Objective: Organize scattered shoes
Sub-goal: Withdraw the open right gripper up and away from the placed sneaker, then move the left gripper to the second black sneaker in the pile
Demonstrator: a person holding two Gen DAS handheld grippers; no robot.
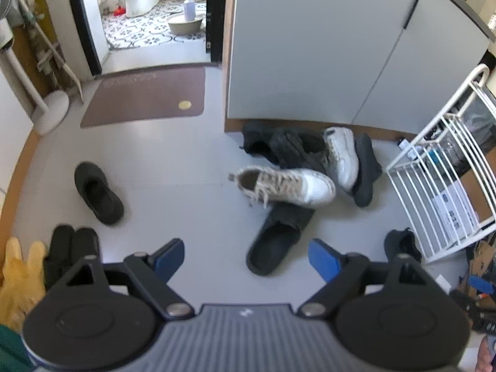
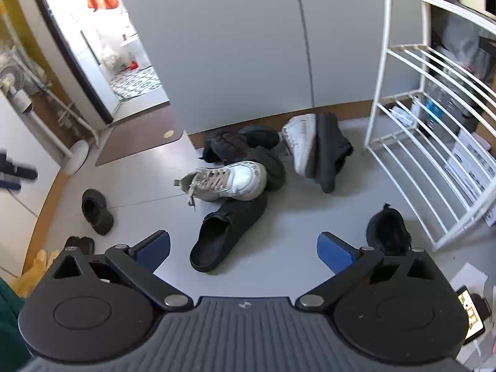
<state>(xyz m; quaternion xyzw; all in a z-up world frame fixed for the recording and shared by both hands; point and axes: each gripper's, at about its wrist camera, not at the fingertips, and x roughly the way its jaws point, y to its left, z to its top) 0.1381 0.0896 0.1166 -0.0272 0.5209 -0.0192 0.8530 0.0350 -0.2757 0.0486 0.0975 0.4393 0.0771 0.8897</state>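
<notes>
We see the white rack (image 2: 434, 142) at the right, empty, and the shoes lie in a heap (image 1: 310, 161) on the floor before the grey cabinet (image 1: 310, 46), with others apart from it. The white sneaker (image 1: 288, 186) rests on the black slide (image 1: 276, 241); a black clog (image 1: 97, 193) lies alone at the left. We judge the sneaker light and rather soft, best taken at the heel collar, and the slide rubbery, maybe slippery. Our left gripper (image 1: 246, 259) and right gripper (image 2: 243, 248) both stand wide, holding nothing, above the floor
</notes>
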